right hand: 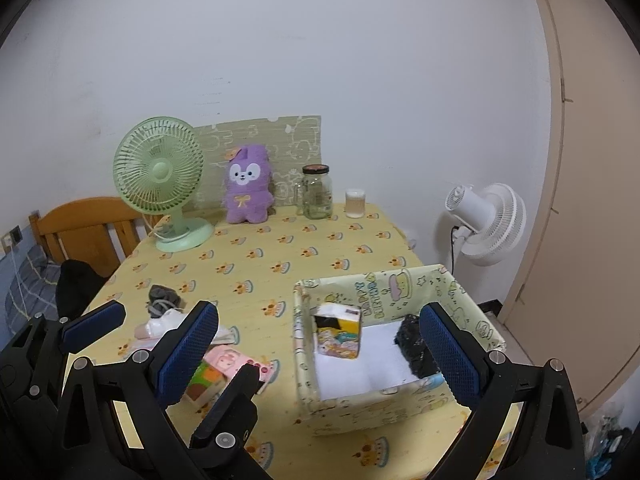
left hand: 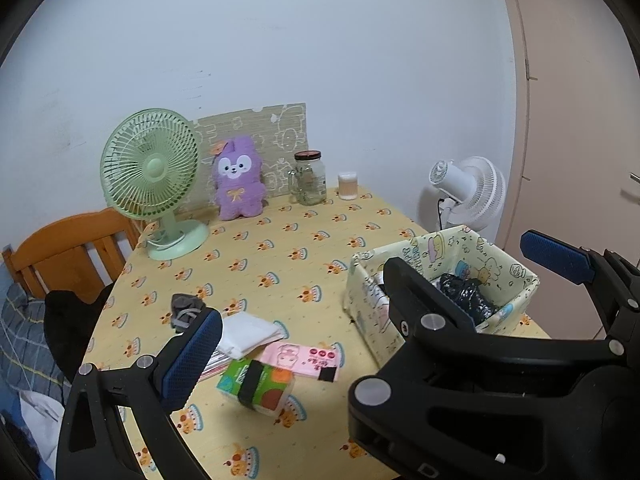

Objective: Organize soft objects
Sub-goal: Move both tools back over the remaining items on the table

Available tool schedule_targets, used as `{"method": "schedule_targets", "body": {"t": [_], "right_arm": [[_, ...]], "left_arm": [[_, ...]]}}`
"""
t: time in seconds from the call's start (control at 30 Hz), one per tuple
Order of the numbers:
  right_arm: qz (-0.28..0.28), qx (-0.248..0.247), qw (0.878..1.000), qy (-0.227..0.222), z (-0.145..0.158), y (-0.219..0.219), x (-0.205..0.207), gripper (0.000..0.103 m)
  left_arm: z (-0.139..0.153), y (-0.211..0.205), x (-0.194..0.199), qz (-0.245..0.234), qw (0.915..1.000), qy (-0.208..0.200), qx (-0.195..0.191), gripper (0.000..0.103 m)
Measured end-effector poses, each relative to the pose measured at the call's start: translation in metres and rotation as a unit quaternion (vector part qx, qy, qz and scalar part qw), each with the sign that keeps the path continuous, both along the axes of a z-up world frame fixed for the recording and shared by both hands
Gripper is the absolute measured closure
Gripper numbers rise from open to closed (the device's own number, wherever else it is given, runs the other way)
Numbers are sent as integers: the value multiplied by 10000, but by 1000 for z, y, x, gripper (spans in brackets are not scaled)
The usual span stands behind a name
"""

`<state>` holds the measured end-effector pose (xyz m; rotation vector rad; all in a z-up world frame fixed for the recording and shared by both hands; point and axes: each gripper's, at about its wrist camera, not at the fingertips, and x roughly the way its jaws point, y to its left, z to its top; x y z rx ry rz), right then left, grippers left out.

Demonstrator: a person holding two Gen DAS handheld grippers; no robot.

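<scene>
R tool wide open, empty, above tabletop. L tool at lower left, also open, over tissue pack and pink packet. Storage box at right holds upright tissue pack + black bag. Grey sock far left.

The left gripper and the right gripper are built the same. Each has two black plastic fingers that are broad and angular, with hollow cut-outs at the base. On the inner face of each finger, up to the tip, there is a blue pad with a fine grid texture. Round silver screw heads sit on the joints behind the pads. A larger silver disc sits further back, near the base.
</scene>
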<state>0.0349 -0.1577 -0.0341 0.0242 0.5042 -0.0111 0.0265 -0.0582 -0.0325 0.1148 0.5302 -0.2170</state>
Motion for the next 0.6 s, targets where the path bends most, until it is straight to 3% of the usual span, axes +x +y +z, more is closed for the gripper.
{"method": "schedule_targets", "body": {"t": [0.6], "right_arm": [[390,94,9991,142,-26,39,3,1]], "left_arm": [[-27,37,-1,235,9995,215,27,0]]}}
